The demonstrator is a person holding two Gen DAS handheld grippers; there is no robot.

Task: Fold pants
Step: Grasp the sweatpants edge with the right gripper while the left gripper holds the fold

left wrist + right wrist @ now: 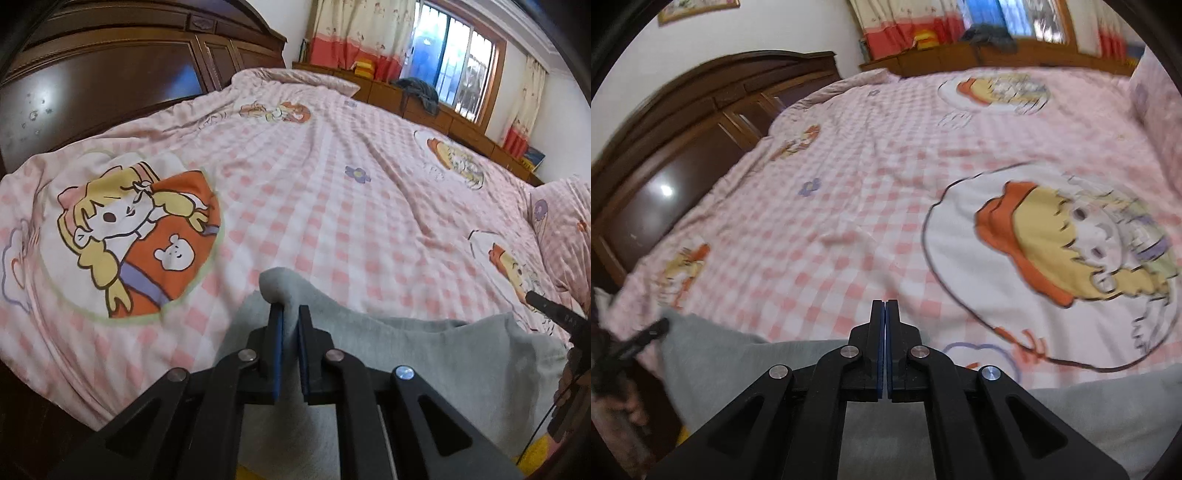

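Note:
The grey pants point(424, 354) hang over the near edge of the bed. My left gripper point(290, 314) is shut on a bunched fold of the grey pants, which bulges above the fingertips. In the right wrist view the grey pants point(738, 358) spread below and to both sides of my right gripper point(885, 306). Its jaws are pressed together; the fabric passes under the fingers, and whether any is pinched between them is hidden. The right gripper also shows at the right edge of the left wrist view point(554, 310), and the left gripper shows at the left edge of the right wrist view point(646, 336).
A pink checked quilt point(314, 192) with cartoon prints covers the bed. A dark wooden headboard point(110, 81) stands at the left. A pillow point(565, 221) lies at the right. A wooden ledge point(424, 103) with clutter runs under the curtained window point(443, 48).

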